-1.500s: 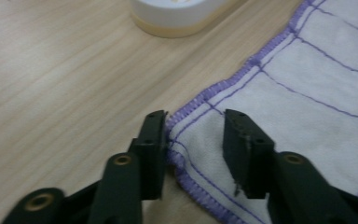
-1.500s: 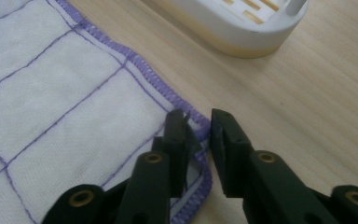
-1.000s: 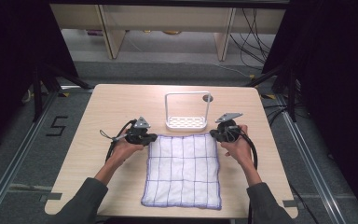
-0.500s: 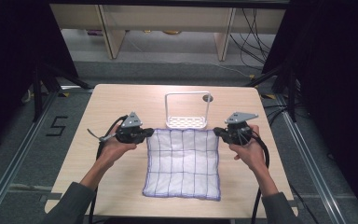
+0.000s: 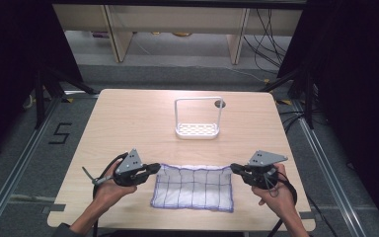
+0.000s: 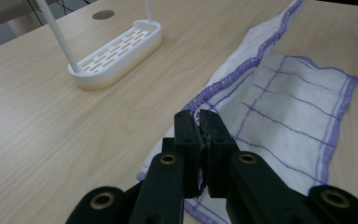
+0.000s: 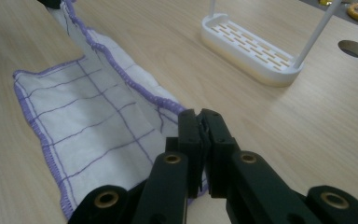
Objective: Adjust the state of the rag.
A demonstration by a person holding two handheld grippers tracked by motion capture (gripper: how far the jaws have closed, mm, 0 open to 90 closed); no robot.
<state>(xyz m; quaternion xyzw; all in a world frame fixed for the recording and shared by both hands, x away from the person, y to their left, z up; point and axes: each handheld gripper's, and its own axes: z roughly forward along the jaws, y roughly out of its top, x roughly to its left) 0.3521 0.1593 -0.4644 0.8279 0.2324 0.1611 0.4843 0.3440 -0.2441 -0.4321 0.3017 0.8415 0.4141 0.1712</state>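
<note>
A pale wooden table stood on a grey floor in a dim room, with black frame legs at either side and light-coloured furniture legs and loose cables behind it. Nearest the camera in the high view, a person's two forearms came in from the bottom edge, each hand gripping a black two-jaw tool topped by a grey three-cornered plate. The left gripper pinched the left far corner of a white cloth with purple grid lines, its jaws closed tight on the purple-stitched hem; in the left gripper view the same tool showed the fabric clamped between its pads, the raised edge running away from the jaws toward the other corner. The right gripper held the opposite far corner in the same way, jaws pressed together on the hem, and in the right gripper view the cloth draped down from the pinch onto the wood. The cloth lay near the table's front edge, between the two hands, its far edge lifted and pulled toward the person so that it lay doubled over the near part. Well beyond it, toward the middle of the table, stood a white slotted rack with a tall wire handle, apart from the cloth, and just behind the rack a round hole was cut into the tabletop
</note>
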